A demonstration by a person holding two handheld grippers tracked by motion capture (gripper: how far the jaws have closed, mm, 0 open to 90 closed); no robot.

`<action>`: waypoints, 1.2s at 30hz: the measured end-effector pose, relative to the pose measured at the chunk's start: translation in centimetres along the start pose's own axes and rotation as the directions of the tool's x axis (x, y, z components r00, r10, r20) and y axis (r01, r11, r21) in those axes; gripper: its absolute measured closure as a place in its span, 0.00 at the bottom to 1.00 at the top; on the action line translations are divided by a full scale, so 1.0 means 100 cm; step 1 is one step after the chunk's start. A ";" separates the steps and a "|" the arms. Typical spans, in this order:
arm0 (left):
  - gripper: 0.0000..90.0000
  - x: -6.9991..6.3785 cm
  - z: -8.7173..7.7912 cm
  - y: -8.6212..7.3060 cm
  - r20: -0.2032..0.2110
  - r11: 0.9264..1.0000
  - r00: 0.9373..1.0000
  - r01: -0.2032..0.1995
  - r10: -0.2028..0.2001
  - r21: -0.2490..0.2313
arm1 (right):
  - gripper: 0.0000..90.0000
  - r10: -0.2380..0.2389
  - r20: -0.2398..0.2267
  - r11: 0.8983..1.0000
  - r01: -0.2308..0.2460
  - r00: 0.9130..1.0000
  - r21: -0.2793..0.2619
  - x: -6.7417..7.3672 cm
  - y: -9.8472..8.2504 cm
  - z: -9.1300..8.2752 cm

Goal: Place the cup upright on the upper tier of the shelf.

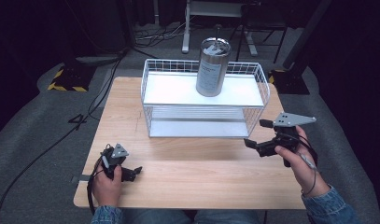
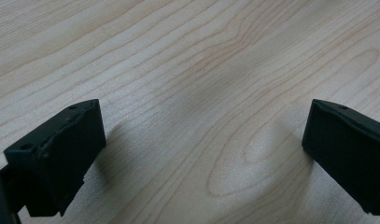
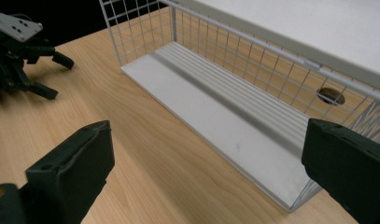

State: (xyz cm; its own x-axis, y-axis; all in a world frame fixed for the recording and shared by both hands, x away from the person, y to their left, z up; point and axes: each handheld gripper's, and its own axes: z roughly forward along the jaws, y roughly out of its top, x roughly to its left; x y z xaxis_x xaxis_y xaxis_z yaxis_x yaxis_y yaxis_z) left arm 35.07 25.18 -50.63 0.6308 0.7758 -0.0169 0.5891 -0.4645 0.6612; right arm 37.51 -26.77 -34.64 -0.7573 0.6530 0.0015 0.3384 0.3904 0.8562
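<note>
A white wire rack (image 1: 204,106) with two shelves stands at the back middle of the wooden table (image 1: 197,175). On its upper shelf stands an upright steel canister (image 1: 212,70) with a thin rod rising from its lid. My left gripper (image 1: 134,172) rests low at the front left, open, with bare wood between its jaws (image 2: 204,114). My right gripper (image 1: 256,133) hovers open just off the rack's front right corner. Its own view looks along the rack's lower shelf (image 3: 215,126), nothing between its jaws (image 3: 208,133). The left gripper (image 3: 54,74) is also seen there, far off.
A dark oval hole (image 3: 330,95) shows through the rack's mesh near the table surface. Beyond the table lie floor cables (image 1: 155,35), a desk frame (image 1: 187,28) and a yellow-and-black striped base (image 1: 66,79). Bare wood lies between the rack and the front edge.
</note>
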 end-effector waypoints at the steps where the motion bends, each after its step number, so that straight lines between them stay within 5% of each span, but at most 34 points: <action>1: 0.00 0.000 0.000 0.000 -0.002 1.000 1.000 -0.001 0.001 0.000 | 0.03 0.001 0.003 1.000 -0.001 1.000 0.006 0.000 -0.003 0.002; 7: 0.00 0.000 0.000 0.000 -0.002 1.000 1.000 0.000 0.000 -0.001 | 0.03 -0.009 0.040 0.999 0.007 0.999 0.050 0.001 -0.024 0.013; 16: 0.00 0.000 0.000 0.000 -0.002 1.000 1.000 -0.002 0.002 0.000 | 0.04 0.028 0.030 0.993 -0.031 0.999 0.110 0.002 -0.057 0.030; 36: 0.00 0.000 0.000 0.000 -0.002 1.000 1.000 -0.002 0.002 0.000 | 0.09 0.053 0.091 0.987 -0.066 0.994 0.145 0.002 -0.120 0.056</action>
State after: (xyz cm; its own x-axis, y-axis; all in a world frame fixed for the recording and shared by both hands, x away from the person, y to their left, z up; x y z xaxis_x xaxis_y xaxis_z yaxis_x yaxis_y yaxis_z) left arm 35.07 25.19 -50.62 0.6309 0.7757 -0.0135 0.5876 -0.4664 0.6613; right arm 36.47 -27.67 -47.78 -0.6843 0.7292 -0.0001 0.4648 0.4364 0.7704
